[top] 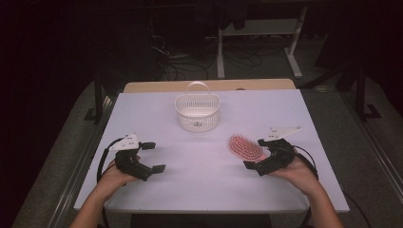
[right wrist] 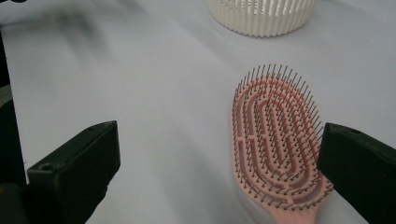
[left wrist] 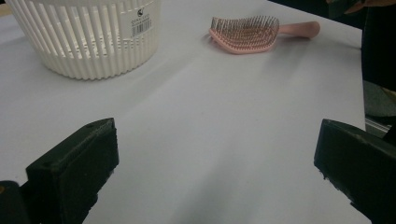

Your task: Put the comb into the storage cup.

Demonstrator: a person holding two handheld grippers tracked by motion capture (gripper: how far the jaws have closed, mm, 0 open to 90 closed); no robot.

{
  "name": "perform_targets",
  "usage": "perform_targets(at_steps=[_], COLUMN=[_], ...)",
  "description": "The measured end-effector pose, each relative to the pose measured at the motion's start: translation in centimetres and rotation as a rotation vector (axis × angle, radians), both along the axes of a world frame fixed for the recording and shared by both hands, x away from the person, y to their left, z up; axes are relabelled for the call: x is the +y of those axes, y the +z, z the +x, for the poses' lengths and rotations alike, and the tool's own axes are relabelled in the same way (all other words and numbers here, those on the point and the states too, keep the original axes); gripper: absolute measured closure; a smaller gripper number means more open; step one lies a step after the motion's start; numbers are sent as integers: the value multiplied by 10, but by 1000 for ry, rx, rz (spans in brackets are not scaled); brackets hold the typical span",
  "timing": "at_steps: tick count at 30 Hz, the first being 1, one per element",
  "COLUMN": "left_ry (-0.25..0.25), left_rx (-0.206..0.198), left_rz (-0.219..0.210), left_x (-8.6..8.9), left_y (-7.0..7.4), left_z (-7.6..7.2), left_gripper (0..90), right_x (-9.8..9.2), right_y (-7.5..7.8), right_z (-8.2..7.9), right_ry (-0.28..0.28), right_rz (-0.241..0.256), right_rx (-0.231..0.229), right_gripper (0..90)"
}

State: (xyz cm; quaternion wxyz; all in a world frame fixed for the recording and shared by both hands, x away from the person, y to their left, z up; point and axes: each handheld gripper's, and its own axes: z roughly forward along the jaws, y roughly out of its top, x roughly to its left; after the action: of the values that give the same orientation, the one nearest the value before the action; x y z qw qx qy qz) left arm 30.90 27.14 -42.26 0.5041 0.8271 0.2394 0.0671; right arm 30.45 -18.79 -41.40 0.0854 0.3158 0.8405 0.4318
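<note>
A pink hairbrush [top: 244, 147] lies bristles up on the white table [top: 142, 114], right of centre. My right gripper [top: 256, 153] is open around its handle end. In the right gripper view the brush head [right wrist: 275, 140] lies between the two jaws, close to the right one, with no jaw pressing on it. A white slatted basket [top: 197, 112] with a raised handle stands at the back centre. My left gripper [top: 154, 156] is open at the front left with nothing between its fingers. The left gripper view has the basket [left wrist: 93, 42] and the brush [left wrist: 245, 33] farther off.
The basket [right wrist: 261, 16] stands beyond the brush in the right gripper view. A wooden strip [top: 157, 86] runs along the table's far edge. Behind it, the dark floor holds cables [top: 190, 66] and white desk legs [top: 294, 52].
</note>
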Motion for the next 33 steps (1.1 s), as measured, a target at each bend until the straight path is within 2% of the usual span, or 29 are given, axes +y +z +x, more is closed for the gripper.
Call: perform_targets(at_steps=[8,19,22,33], left_ry=[-7,-10,-3,7], left_rx=[1,1,1,0], left_rz=[-3,-3,-6,-16], left_x=[0,-1,0,0], left_y=[-1,-1,-1,0], left_z=[-1,0,0,0], left_gripper=[0,0,0,0], right_x=[6,6,5,-1], right_y=[-1,4,8,20], right_z=[-1,0,-1,6], right_ry=[21,23,20,8], right_rz=[-7,-8,-19,1], right_rx=[3,5,1,-12], right_gripper=[0,0,0,0])
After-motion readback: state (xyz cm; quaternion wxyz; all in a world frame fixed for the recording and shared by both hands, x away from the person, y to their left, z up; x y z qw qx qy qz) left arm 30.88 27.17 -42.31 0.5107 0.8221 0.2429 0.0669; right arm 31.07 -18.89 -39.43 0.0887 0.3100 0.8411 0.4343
